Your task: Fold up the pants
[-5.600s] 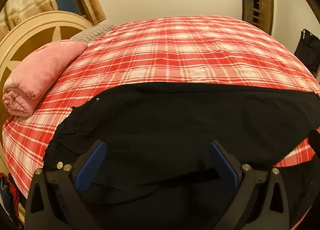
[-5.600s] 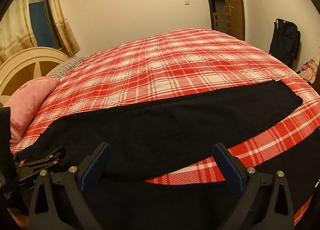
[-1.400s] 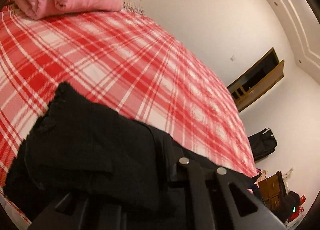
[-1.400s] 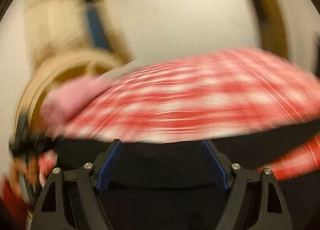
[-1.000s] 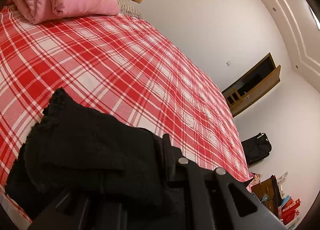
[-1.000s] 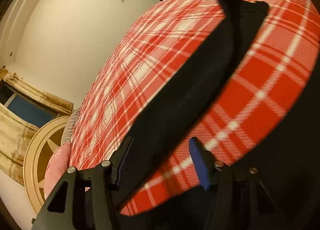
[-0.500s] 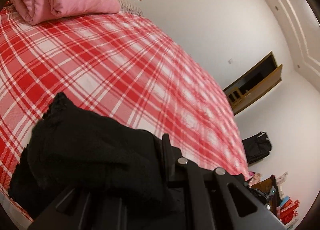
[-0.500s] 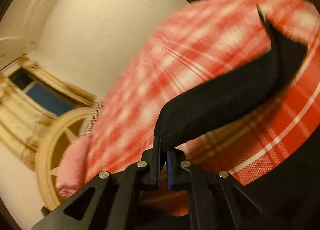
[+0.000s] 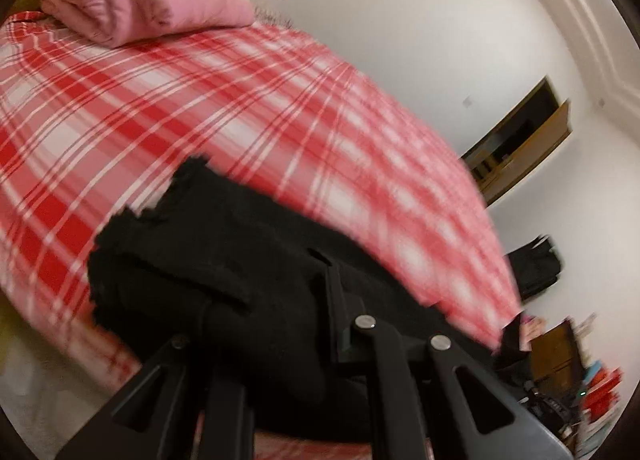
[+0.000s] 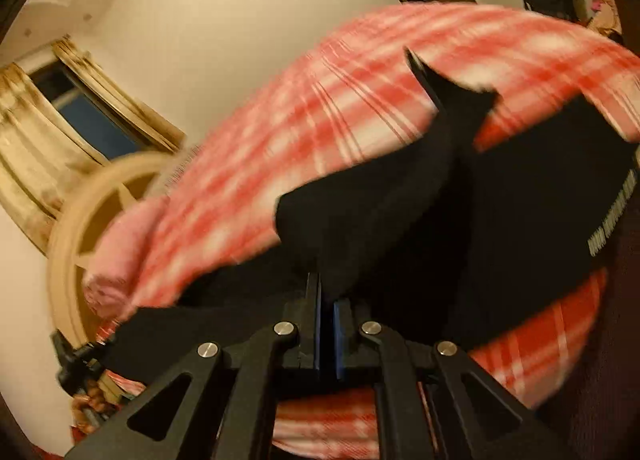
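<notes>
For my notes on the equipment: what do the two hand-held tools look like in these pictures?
Both are matte black plastic with triangular cut-outs and round silver screw heads. The right tool shows blue pads on the inner faces of its fingers. On the left tool, no pads are visible. No cables or sleeves appear.

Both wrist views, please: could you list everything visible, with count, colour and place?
pants: one, black, on the bed's near part, bunched and partly lifted
bedspread: one, red and white plaid, covering the bed
pink bedding: one rolled bundle, at the headboard end
headboard: one, cream, rounded, behind the bundle
curtains: beige, beside the dark window
door: one, brown, in the far wall
bag: one, black, by the wall
left gripper: black, jaws shut on pants
right gripper: black, blue pads, jaws shut on pants
</notes>
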Demonstrator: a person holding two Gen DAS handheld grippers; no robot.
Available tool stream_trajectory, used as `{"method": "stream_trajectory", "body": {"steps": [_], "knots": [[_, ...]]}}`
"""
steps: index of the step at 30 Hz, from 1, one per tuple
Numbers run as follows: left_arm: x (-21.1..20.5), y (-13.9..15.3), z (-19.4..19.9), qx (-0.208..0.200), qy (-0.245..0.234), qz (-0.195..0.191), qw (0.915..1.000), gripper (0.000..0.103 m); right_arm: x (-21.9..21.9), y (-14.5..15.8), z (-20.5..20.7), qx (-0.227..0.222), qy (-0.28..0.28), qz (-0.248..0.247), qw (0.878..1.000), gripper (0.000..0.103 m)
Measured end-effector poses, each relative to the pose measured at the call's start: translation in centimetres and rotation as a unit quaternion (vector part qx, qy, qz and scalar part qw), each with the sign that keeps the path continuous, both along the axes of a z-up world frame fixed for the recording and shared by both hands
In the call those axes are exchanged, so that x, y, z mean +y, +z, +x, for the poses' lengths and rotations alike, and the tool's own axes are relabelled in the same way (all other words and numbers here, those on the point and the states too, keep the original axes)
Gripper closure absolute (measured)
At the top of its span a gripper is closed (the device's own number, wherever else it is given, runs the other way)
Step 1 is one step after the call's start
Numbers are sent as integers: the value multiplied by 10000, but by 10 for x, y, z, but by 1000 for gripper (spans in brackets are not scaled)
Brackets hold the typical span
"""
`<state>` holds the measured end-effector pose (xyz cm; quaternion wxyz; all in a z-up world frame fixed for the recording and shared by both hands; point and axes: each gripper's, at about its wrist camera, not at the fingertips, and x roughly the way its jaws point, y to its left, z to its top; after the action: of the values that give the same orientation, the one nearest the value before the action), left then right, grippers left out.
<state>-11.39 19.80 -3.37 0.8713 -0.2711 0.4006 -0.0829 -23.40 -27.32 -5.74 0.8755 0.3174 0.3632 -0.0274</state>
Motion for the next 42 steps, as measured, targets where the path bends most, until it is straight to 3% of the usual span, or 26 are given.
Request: {"method": "stream_trajectory", "body": {"steps": [6, 8, 10, 13, 14, 15, 17, 20, 22, 24, 26, 29, 32, 34, 35, 36, 37, 42], "knots": [[-11, -37, -7, 281, 70, 1082, 9937, 91, 14, -34, 12, 333, -62, -731, 9968, 97], [-13, -52, -7, 375, 129, 1306, 9906, 88, 7, -37, 10, 353, -139, -488, 9981, 96], [-12, -64, -8, 469, 171, 1340, 9897, 87, -11, -28, 5, 353, -471, -80, 9982, 88], [-7, -64, -10, 362, 173, 1196, 9920, 87, -28, 14, -12, -216, -1175, -399, 9920, 69], [-6, -63, -10, 327, 160, 1159, 9926, 87, -25, 27, -15, -456, -1213, -571, 9899, 52], [-5, -62, -10, 287, 156, 1119, 9932, 87, -18, 43, -14, -824, -1078, -724, 9881, 31], [-4, -60, -11, 219, 133, 1045, 9942, 87, 3, 59, 3, -1260, -429, -659, 9889, 24], [-6, -56, -16, 58, 102, 1014, 9948, 87, 56, 51, 65, -1172, 1246, 104, 9852, 24], [-8, -53, -17, -45, 82, 991, 9950, 87, 106, 27, 114, -810, 2158, 479, 9719, 24], [-8, -50, -17, -135, 55, 968, 9952, 87, 144, 5, 149, -481, 2648, 528, 9617, 32], [-8, -46, -16, -203, 35, 948, 9953, 87, 177, -21, 178, -168, 3013, 965, 9485, 34], [-7, -40, -18, -319, 15, 934, 9951, 87, 208, -48, 204, 157, 3353, 1091, 9357, 40], [-7, -37, -18, -436, -22, 935, 9947, 87, 233, -52, 207, 208, 3680, 1097, 9231, 44], [-7, -34, -17, -498, -45, 937, 9943, 87, 239, -49, 213, 234, 3864, 934, 9173, 61], [-7, -33, -17, -527, -54, 923, 9943, 87, 241, -47, 214, 277, 3979, 890, 9127, 79], [-7, -33, -16, -546, -60, 916, 9943, 87, 239, -44, 217, 269, 4079, 960, 9076, 88], [-6, -31, -16, -563, -63, 909, 9942, 87, 234, -37, 222, 177, 4089, 1043, 9064, 89], [-3, -26, -9, -628, 12, 881, 9941, 87, 187, -3, 255, -504, 3507, 1273, 9264, 89]]}}
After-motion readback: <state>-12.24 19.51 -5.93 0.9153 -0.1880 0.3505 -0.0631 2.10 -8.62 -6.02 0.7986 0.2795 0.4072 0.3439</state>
